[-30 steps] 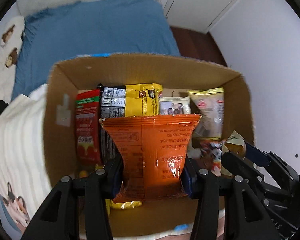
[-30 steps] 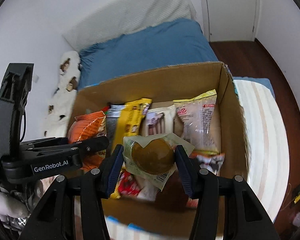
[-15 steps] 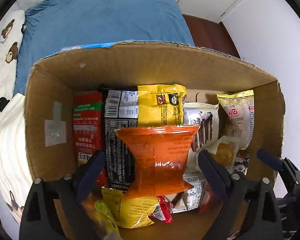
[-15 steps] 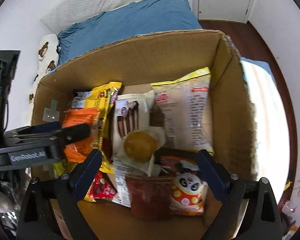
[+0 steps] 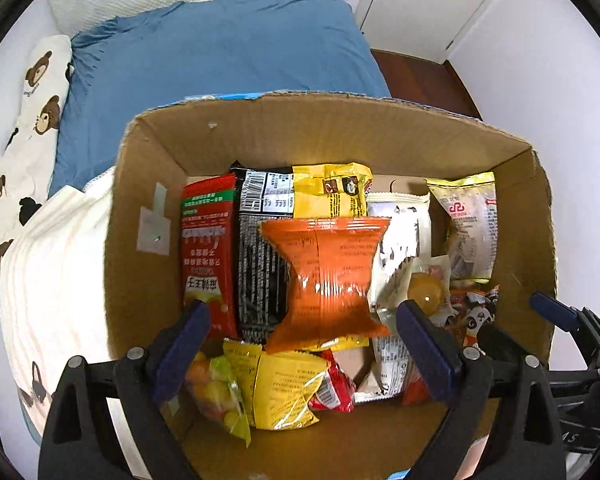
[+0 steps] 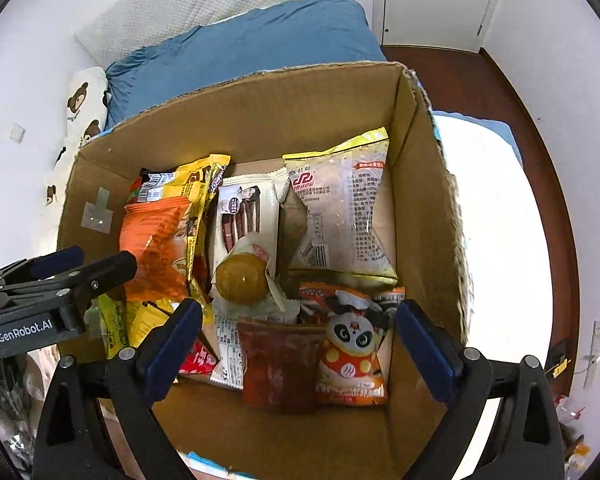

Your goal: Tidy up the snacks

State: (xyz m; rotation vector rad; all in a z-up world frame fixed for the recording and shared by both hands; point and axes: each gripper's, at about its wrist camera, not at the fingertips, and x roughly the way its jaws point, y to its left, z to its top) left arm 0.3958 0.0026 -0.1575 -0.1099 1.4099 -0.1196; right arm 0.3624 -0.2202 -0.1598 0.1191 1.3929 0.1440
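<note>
With both grippers, left (image 5: 302, 344) and right (image 6: 298, 346), just sprung wide and empty, orange pack (image 5: 326, 280) and bun (image 6: 242, 280) lie dropped in the box (image 6: 260, 120); next probably means fetching more snacks.

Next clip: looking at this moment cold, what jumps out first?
The open cardboard box crammed with snack packets fills both views, set on a bed with a blue pillow behind it. The bright orange packet lies on top at the box's left, and a wrapped round yellow pastry sits near the middle. Both the left gripper and the right gripper hang over the box with jaws wide, holding nothing.
</note>
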